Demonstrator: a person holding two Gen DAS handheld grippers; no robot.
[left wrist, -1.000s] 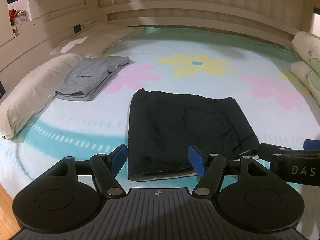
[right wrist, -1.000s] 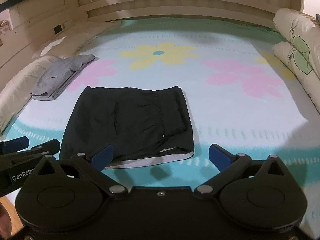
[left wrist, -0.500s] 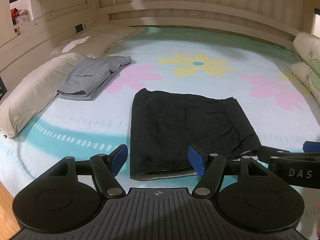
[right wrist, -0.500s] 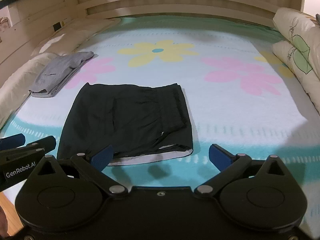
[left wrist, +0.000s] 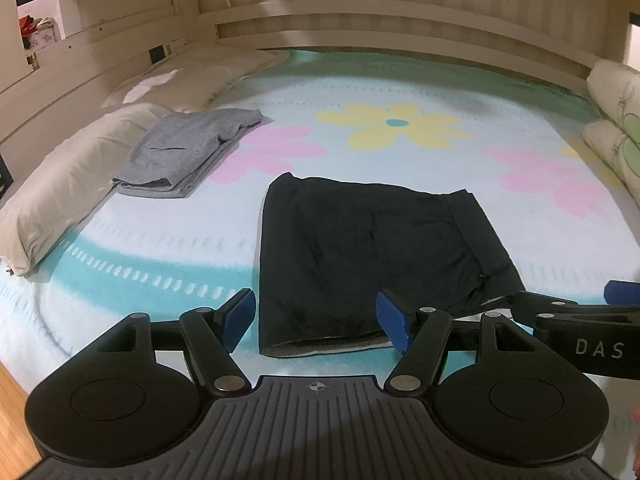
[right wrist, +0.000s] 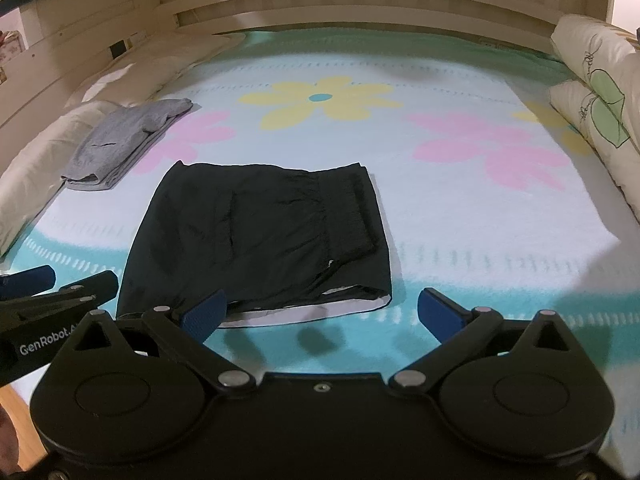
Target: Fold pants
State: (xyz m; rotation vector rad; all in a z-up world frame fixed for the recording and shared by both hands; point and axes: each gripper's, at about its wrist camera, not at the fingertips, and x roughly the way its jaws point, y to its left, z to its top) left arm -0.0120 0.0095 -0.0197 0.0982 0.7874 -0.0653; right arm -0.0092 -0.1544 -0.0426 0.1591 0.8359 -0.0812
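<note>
White "DAS" lettering marks the right gripper (right wrist: 320, 314) and "GenRobot" the left gripper (left wrist: 316, 322), both parted and empty just short of the folded black pants (right wrist: 260, 236).

Both wrist views look down-forward over the bed (left wrist: 168, 248) — sharing the black pants (left wrist: 372, 252).

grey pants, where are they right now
The grey pants lie folded at the left of both views, against the pillow and beside a pink flower print, apart from the black pants near the bed's front edge.
</note>
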